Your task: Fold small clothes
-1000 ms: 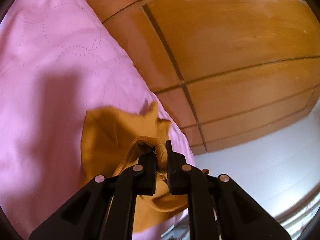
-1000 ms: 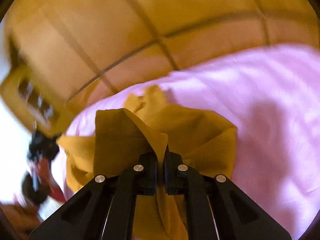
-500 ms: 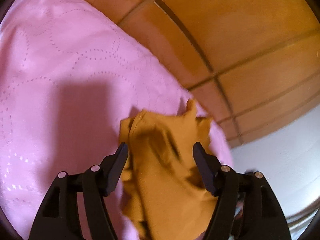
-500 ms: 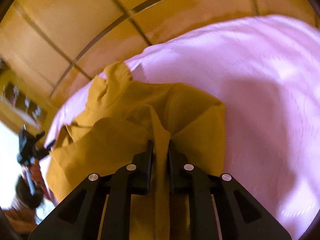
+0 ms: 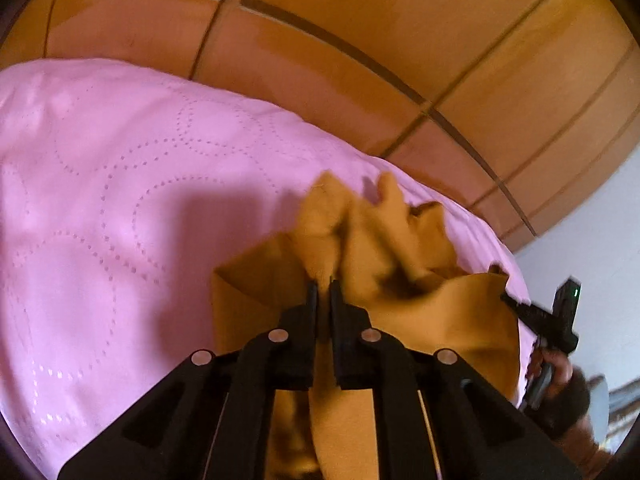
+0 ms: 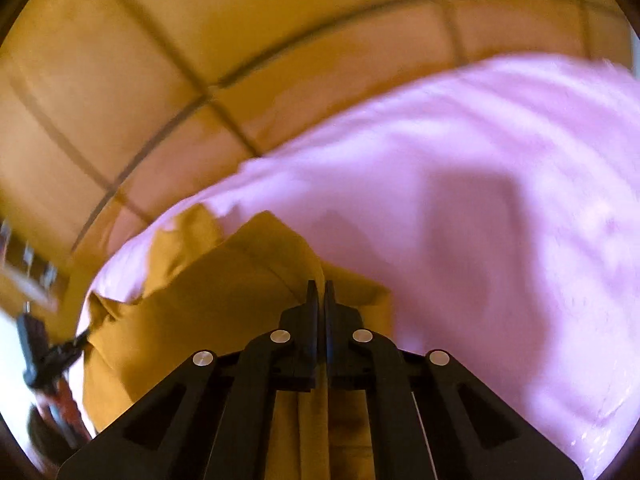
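The garment [image 5: 452, 312] is soft, matt mustard cloth. The bedspread [image 5: 104, 208] is smooth pink fabric with stitched dotted curves. The wardrobe [image 5: 400, 32] is glossy varnished wood. Gripper fingers [image 5: 310, 308] look like matt black plastic with shiny metal rivets.

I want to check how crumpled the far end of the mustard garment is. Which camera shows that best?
The left wrist view: the mustard garment shows its bunched far folds fairly sharply on the pink bedspread, beyond the left gripper. The right wrist view shows mostly a smoother, blurred stretch, pinched by the right gripper.
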Demonstrator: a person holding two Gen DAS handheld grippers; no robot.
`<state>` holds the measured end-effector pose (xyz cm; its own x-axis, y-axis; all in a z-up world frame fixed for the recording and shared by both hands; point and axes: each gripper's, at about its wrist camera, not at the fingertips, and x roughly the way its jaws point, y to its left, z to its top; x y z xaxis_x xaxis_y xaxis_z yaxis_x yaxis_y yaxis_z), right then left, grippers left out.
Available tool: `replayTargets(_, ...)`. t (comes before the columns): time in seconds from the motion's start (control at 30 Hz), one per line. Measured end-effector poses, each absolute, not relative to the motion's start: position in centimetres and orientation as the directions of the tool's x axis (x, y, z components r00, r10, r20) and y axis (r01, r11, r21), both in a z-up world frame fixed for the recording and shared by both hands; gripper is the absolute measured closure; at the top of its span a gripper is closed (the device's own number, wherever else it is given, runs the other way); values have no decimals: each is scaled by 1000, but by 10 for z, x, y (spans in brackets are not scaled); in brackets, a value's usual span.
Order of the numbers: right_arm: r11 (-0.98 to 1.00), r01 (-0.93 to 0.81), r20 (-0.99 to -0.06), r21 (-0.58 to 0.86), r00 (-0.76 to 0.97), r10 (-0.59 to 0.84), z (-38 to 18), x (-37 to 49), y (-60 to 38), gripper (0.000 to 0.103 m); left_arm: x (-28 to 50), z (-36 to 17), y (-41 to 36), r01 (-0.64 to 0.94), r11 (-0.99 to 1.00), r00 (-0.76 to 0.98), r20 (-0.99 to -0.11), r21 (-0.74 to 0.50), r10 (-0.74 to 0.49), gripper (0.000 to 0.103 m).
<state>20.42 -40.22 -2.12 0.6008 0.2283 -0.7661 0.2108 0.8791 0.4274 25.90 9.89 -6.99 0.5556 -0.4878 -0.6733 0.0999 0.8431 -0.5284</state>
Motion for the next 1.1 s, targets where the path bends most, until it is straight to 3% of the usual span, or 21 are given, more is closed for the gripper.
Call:
replayTargets(0.1,878,227,-794,422,560,237,-43,203,-405,101,263,-82,97,56,896,546,-738,-441,-397,94)
replayTargets(0.2,903,208,-802,376,561,205,-43,197,-401,100,251,-87,100,90,865,530,-711,-494,-461,66)
replayTargets(0.23,904,199,-795,378,570,207,-39,195,-400,94,245,-86,102,98,846,531,-691,-524,-490,61)
replayTargets(0.33,904,154,-762,398,604,233,-26,192,-396,58,226,-77,105,132,803,562,-623,-582,-544,55)
replayTargets(0.47,949,117,-766,293,623,159,-8,186,-380,54,199,-71,103,152,779,577,-585,-609,-570,57)
replayTargets(0.53,958,73,-758,277,629,171,-2,178,-371,54,183,-72,98,175,780,562,-590,-601,-580,68)
replayTargets(0.63,985,21,-780,171,613,123,-3,169,-353,54,169,-80,84,209,793,522,-621,-572,-585,69)
replayTargets(0.67,992,15,-792,126,604,91,-6,169,-349,54,166,-85,78,217,808,515,-640,-547,-571,75)
replayTargets(0.7,996,21,-803,92,592,62,-10,171,-346,54,167,-87,75,215,819,512,-653,-532,-559,84)
replayTargets(0.73,996,39,-819,74,572,39,-16,174,-347,69,167,-90,73,206,830,506,-669,-519,-544,100)
replayTargets(0.77,996,47,-826,81,563,40,-19,177,-349,99,167,-90,75,199,829,501,-673,-523,-544,101)
replayTargets(0.83,992,83,-827,97,562,34,-18,182,-358,102,163,-80,78,199,829,517,-663,-522,-542,102)
replayTargets(0.97,928,207,-783,311,610,126,-7,174,-396,102,146,-59,96,201,817,533,-640,-540,-554,102)
replayTargets(1.1,940,228,-823,252,562,84,-24,166,-403,103,135,-78,106,179,860,502,-708,-477,-497,102)
